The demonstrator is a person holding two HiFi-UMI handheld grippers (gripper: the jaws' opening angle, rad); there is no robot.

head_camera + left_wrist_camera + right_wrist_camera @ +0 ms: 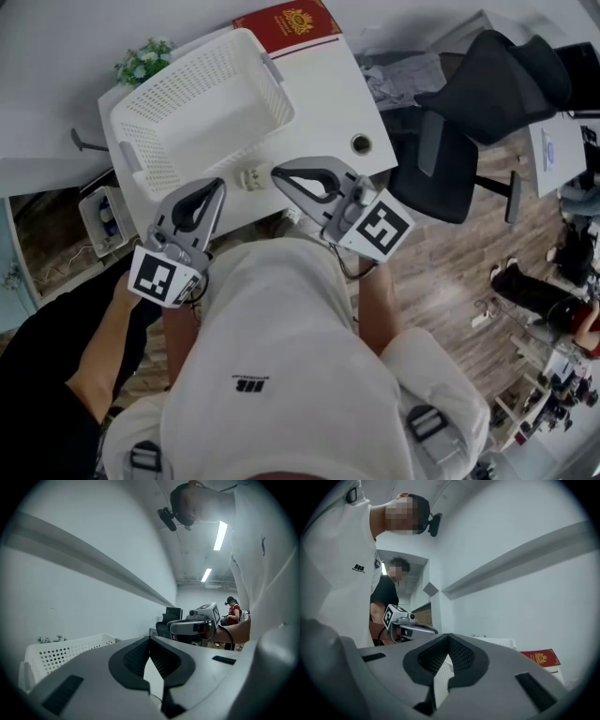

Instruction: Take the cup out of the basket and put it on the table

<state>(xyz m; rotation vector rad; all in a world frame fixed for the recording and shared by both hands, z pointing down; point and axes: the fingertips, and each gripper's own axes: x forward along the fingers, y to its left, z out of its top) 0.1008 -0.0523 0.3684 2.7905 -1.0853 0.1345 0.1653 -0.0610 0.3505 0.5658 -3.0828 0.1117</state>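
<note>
Two clenched, empty claws, left gripper (220, 184) and right gripper (276, 174), hover at the table's (328, 94) near edge. Between them the small white cup (251, 178) stands outside the basket (202, 70). A stray nudge could knock it off.

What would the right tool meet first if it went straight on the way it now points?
Probably the white basket: its perforated wall shows beyond the right tool, in line with the shut jaws. Depth is hard to judge.
</note>
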